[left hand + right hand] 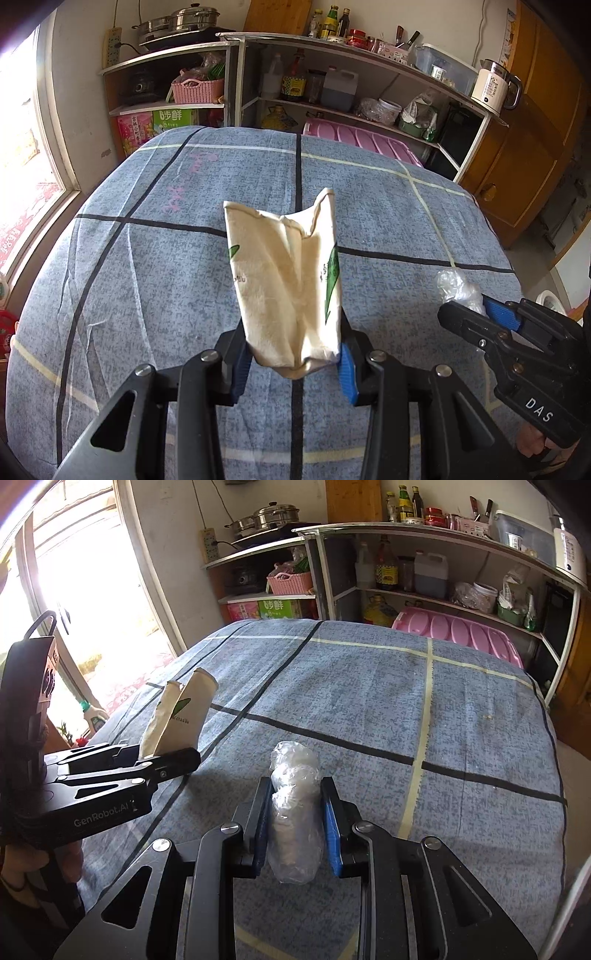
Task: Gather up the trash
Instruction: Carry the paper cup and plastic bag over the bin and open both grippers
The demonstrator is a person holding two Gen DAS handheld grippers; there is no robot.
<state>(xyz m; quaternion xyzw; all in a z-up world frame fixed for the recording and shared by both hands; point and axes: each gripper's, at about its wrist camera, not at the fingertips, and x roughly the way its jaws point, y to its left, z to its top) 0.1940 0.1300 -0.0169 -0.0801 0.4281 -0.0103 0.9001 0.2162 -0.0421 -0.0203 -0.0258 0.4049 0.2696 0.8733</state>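
The fingers of the left gripper (293,363) pinch the base of a crushed paper cup (286,280), cream with green print, which stands up out of the blue pads and is creased flat along one side, its rim bent into a notch. The fingers of the right gripper (295,827) are closed on a wad of clear crinkled plastic wrap (293,812), a soft column that rises a little past the fingertips. Both pieces of trash are held clear above the bed (147,277), whose blue-grey mottled cover carries a grid of black and pale yellow lines and shows light wrinkles. The bed top ahead of both grippers lies bare, leaving open room to move; it drops away at the far edge and at the right edge. In the left wrist view the right gripper sits low at the right, well apart from the cup. Just beyond the far edge stands an open shelf unit (332,85) crowded with bottles, jars and a pink basket (197,90), with a pink plastic tray (369,142) leaning below. A bright window (92,590) fills the left side.
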